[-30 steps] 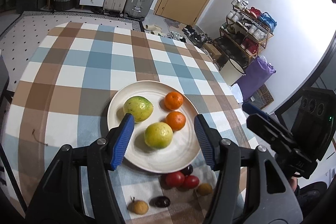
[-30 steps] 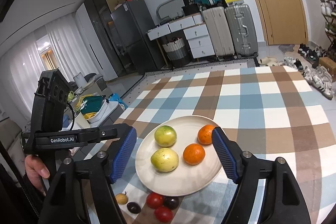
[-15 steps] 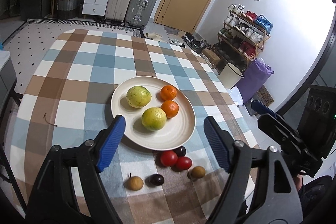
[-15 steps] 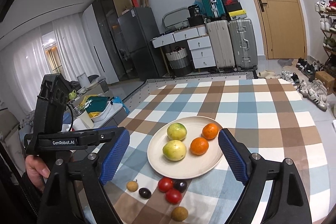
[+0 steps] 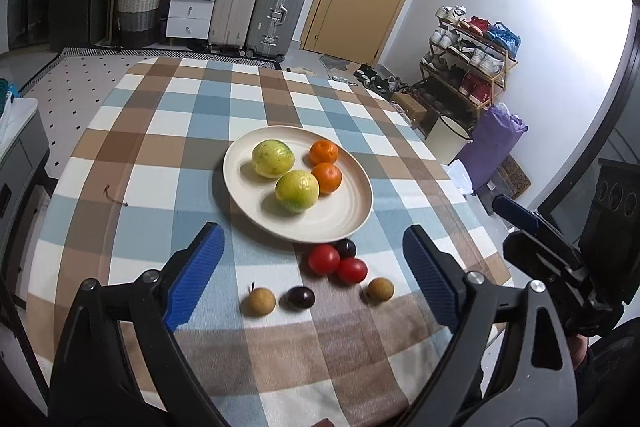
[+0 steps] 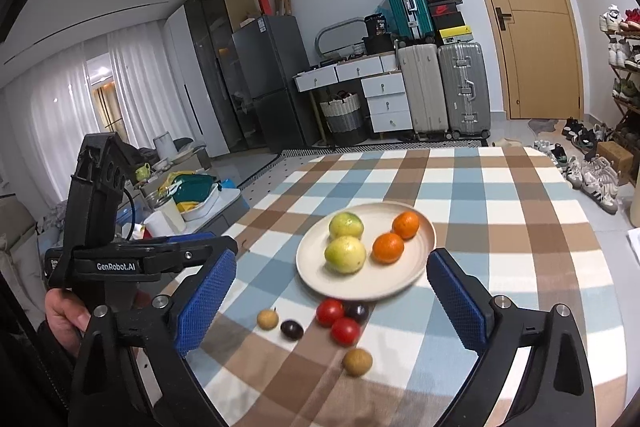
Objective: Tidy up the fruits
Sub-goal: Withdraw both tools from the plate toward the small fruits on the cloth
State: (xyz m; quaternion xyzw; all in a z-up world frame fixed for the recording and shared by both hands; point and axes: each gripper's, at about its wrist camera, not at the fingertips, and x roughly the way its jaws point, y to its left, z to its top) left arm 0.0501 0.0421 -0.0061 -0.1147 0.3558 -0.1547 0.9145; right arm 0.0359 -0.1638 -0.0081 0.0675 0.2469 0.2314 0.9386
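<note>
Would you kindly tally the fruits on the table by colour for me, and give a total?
Yellow-green fruits: 2
Orange fruits: 2
Red tomatoes: 2
Dark purple fruits: 2
Tan-brown fruits: 2
Total: 10

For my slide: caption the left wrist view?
Open left tongs above small fruits beside round cream plate of citrus.

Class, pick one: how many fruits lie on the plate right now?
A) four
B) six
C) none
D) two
A: the plate holds two yellow-green fruits and two oranges; the small fruits lie on the tablecloth.
</note>
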